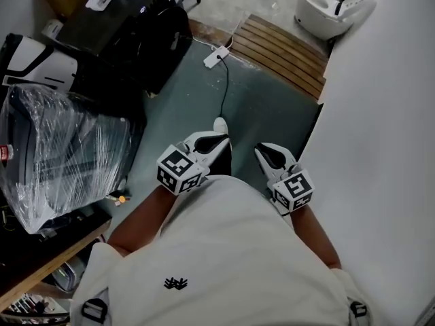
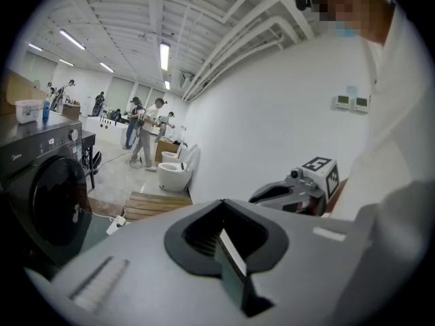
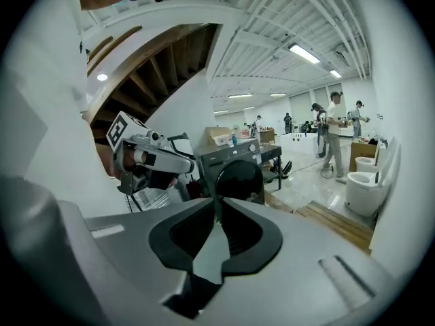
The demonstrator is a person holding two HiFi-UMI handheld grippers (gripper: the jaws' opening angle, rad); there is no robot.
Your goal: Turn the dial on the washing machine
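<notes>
The dark washing machine (image 1: pixel 132 29) stands at the back left of the floor, well away from both grippers. In the left gripper view its round door (image 2: pixel 47 195) faces right, and the small dial (image 2: pixel 73 136) sits on the panel above it. The right gripper view shows the machine (image 3: pixel 234 172) straight ahead beyond the jaws, with the dial (image 3: pixel 251 148) near its top. My left gripper (image 1: pixel 216 136) and right gripper (image 1: pixel 263 150) are held side by side close to the person's body, over the floor. Each has its jaws together with nothing between them.
A bulky plastic-wrapped object (image 1: pixel 61 148) stands at the left. A white power strip (image 1: pixel 216 58) and its cable lie on the grey floor. Wooden slats (image 1: pixel 285 53) and a white toilet (image 1: pixel 329 9) are at the back right. A white wall (image 1: pixel 380 148) runs along the right. People stand far off (image 2: pixel 146 131).
</notes>
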